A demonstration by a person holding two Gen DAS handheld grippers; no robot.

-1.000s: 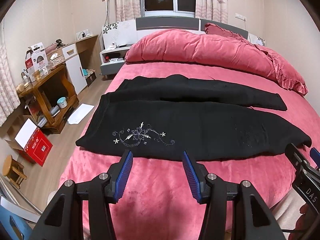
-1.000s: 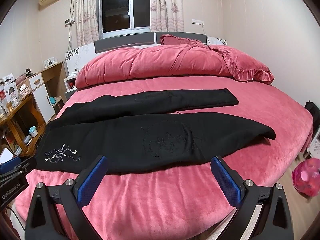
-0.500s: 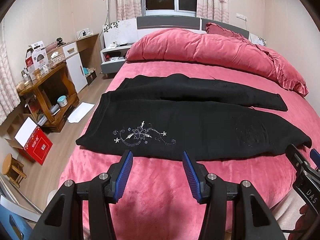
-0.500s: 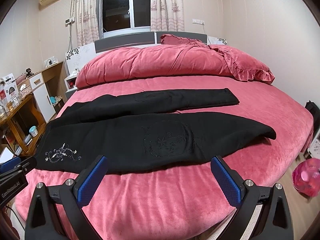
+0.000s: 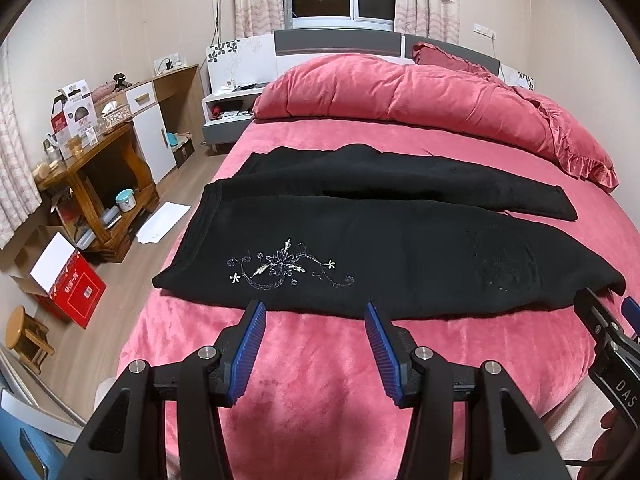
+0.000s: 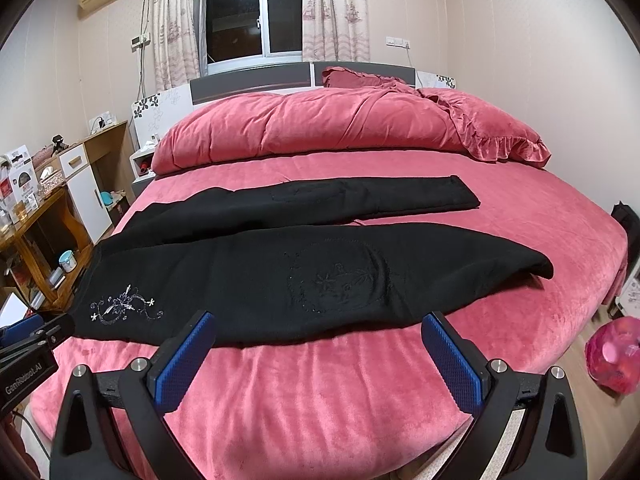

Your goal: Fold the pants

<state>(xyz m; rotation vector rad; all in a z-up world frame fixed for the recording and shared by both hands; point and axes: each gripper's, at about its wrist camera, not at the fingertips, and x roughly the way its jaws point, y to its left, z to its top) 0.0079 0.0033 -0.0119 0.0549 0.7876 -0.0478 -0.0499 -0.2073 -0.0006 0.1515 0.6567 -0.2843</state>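
While the black pants [image 5: 384, 248] lie spread flat across the pink bed [image 5: 320, 392], both legs reaching toward the right of the frame, next to nothing has shifted over the past second: the garment keeps its place and neither tool has touched it. The left gripper [image 5: 313, 334] hangs just short of the near hem at lower centre, jaws parted and empty, beneath the silver floral embroidery [image 5: 286, 266]. Compared with a second ago it sits only a shade closer to the cloth. Seen from the other camera, the right gripper [image 6: 318, 344] waits with its blue pads wide apart, holding nothing, below the near leg's edge in the lower middle of the frame. A rolled pink duvet [image 6: 344, 128] fills the upper centre, well apart from the pants; a wooden desk [image 5: 92, 164] stands at the left. Folding has, by all appearances, not yet begun. The stillness suggests both grippers are lining up to pinch the near edge.
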